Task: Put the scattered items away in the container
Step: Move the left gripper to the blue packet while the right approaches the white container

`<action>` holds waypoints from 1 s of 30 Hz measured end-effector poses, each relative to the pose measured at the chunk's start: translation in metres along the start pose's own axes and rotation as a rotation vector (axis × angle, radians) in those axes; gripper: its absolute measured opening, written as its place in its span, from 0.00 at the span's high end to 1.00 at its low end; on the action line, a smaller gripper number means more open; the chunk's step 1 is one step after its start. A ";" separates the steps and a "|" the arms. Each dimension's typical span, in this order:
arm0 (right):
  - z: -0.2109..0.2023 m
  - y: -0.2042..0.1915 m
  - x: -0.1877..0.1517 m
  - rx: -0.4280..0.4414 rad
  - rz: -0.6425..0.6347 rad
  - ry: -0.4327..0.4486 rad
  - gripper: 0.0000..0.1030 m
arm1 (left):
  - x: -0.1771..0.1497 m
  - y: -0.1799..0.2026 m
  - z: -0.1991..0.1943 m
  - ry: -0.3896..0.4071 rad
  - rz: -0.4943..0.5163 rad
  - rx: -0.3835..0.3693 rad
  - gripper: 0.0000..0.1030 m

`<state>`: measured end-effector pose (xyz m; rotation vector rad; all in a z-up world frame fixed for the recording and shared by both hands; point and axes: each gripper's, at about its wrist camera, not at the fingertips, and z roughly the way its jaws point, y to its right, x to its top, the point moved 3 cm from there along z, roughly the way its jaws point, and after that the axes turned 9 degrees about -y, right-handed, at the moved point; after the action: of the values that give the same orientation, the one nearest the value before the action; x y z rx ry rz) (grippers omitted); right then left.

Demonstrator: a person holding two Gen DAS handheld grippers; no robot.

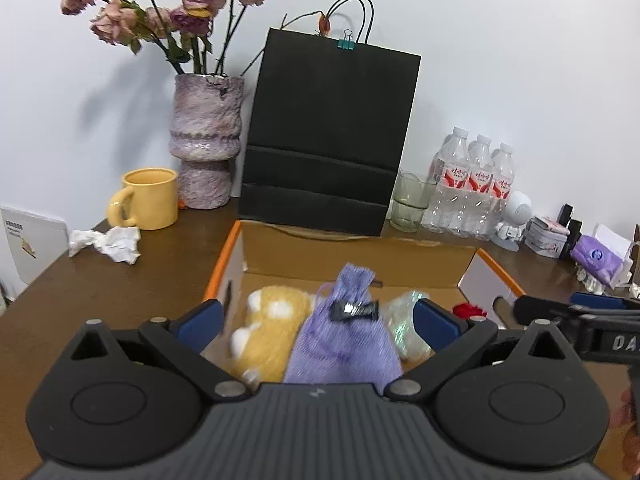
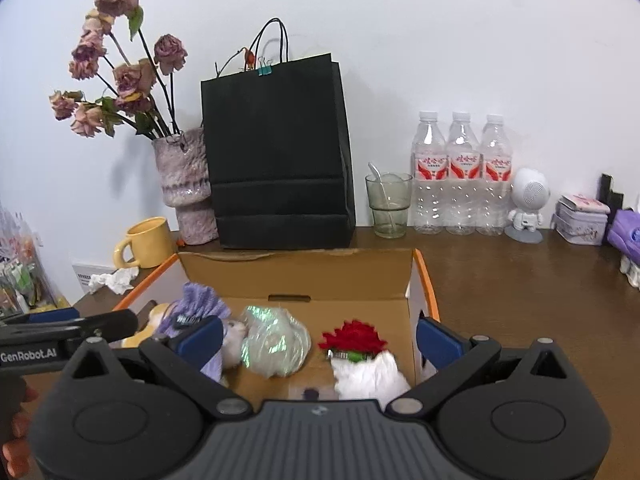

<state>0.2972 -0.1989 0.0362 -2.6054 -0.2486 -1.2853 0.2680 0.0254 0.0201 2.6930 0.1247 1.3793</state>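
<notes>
Looking from the left wrist, the brown table (image 1: 80,300) carries the open cardboard box (image 1: 360,252), with orange edges, in front of a black paper bag (image 1: 328,128). This view shows the left half of the box best: a yellow plush toy (image 1: 272,328) lies beside a purple drawstring pouch (image 1: 344,344), and both are inside the box. Only a small piece of the red item (image 1: 470,311) appears at the right. The left gripper (image 1: 316,320) is wide open above the box and holds nothing; the pouch and the plush are seen between its blue pads, below them, not pinched. The right gripper (image 1: 504,305) enters from the right side of this view.

The right wrist view shows what the other one hides: the right half of the box (image 2: 296,276), where a white fluffy item with a red flower top (image 2: 356,344) lies next to a shiny iridescent wrapped bundle (image 2: 276,340). The pouch (image 2: 200,300) is partly hidden behind the left blue pad. The right gripper (image 2: 320,334) is also fully spread and empty over the box. The left gripper (image 2: 132,322) comes in from the left edge.

Behind the box stand a purple vase (image 2: 184,188) with dried roses, 3 water bottles (image 2: 464,172), a glass (image 2: 390,204) and a yellow mug (image 2: 148,242). A crumpled white paper (image 1: 108,242) lies on the table outside the box, near the mug.
</notes>
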 end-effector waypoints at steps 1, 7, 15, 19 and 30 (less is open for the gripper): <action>-0.004 0.001 -0.004 0.000 0.003 -0.002 0.00 | -0.004 -0.002 -0.005 -0.002 0.002 0.002 0.00; -0.024 -0.002 -0.033 -0.006 0.013 -0.038 0.00 | -0.026 -0.014 -0.026 -0.028 0.029 -0.008 0.00; -0.031 -0.026 -0.081 -0.024 -0.033 -0.084 0.00 | -0.055 -0.026 -0.030 -0.096 0.063 -0.054 0.00; -0.033 -0.035 -0.100 -0.021 -0.027 -0.104 0.00 | -0.068 -0.027 -0.027 -0.133 0.079 -0.077 0.00; -0.024 -0.074 -0.111 -0.139 0.014 -0.117 0.00 | -0.072 -0.047 -0.022 -0.157 0.155 -0.130 0.00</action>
<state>0.1942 -0.1404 -0.0288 -2.7986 -0.1658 -1.1868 0.2071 0.0643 -0.0309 2.7363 -0.1837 1.1606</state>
